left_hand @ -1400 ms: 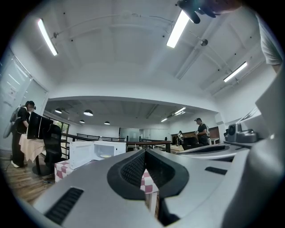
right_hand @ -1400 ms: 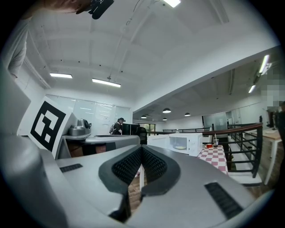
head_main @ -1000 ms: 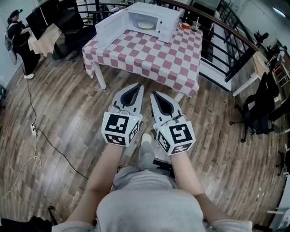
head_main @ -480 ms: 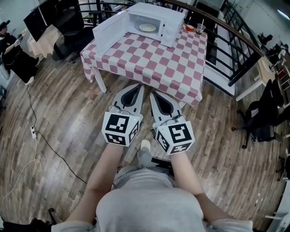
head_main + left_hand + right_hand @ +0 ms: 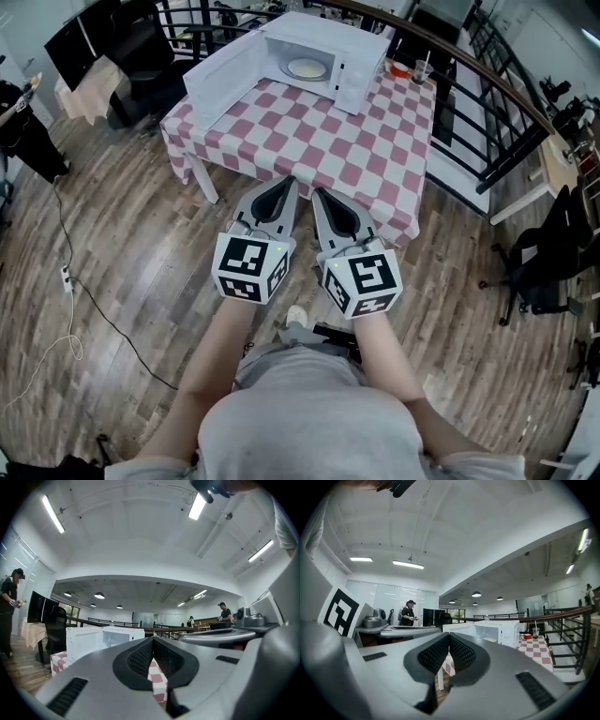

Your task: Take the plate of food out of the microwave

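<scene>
Inside microwave (image 5: pixel 330 33), plate (image 5: pixel 307 67) lies flat; left hand-held gripper (image 5: pixel 287 181), right hand-held gripper (image 5: pixel 319 194) pressed together.

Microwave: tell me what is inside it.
With its door swung open, the microwave shows one pale round plate on the cavity floor. What it carries is too small to make out, and the microwave's top hides the cavity's rear.

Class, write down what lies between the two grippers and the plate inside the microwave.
In the head view, only bare checked tablecloth lies between the left gripper, the right gripper and the plate in the open microwave.
</scene>
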The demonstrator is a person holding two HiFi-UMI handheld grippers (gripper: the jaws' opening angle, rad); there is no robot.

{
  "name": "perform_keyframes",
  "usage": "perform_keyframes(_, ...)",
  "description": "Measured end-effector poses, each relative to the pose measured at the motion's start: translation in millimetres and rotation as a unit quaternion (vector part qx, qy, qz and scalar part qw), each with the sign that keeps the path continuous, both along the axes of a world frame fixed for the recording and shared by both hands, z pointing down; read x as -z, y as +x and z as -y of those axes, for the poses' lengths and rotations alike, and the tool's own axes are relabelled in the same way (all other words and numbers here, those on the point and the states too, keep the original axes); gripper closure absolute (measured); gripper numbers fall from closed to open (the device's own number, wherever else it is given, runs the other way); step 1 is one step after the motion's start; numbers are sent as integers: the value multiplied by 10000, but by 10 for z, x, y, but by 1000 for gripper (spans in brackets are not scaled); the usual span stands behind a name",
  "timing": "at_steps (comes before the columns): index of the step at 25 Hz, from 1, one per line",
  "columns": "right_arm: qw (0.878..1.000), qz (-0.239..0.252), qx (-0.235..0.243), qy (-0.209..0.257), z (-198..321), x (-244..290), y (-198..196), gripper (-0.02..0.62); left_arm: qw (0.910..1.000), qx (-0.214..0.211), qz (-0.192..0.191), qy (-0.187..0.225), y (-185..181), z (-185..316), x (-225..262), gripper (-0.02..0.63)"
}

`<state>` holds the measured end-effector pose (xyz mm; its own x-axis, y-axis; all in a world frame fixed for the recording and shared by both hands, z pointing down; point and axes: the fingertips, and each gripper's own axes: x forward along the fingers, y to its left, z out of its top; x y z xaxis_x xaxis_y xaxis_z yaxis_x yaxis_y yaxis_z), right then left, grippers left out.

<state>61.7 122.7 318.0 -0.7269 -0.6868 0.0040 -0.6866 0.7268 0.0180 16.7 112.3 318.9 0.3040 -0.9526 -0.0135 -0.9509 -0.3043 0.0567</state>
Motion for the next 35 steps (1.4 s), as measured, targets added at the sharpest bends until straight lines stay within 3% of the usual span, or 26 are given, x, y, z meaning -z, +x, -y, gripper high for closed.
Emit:
perform_keyframes(13,9995,68,285,-73,876,11,-49,569,9993,374,-46,-46,-78,830,22,603)
perform_keyframes(25,9994,164,300,-29,1283,-22,-33,569,9990,445,13,33,-100,1251,17,603)
perform_keyframes(35,9996,134,249,-79,1580,-65,-145,569,9986,531,-69,-2,-327,1552,2,603)
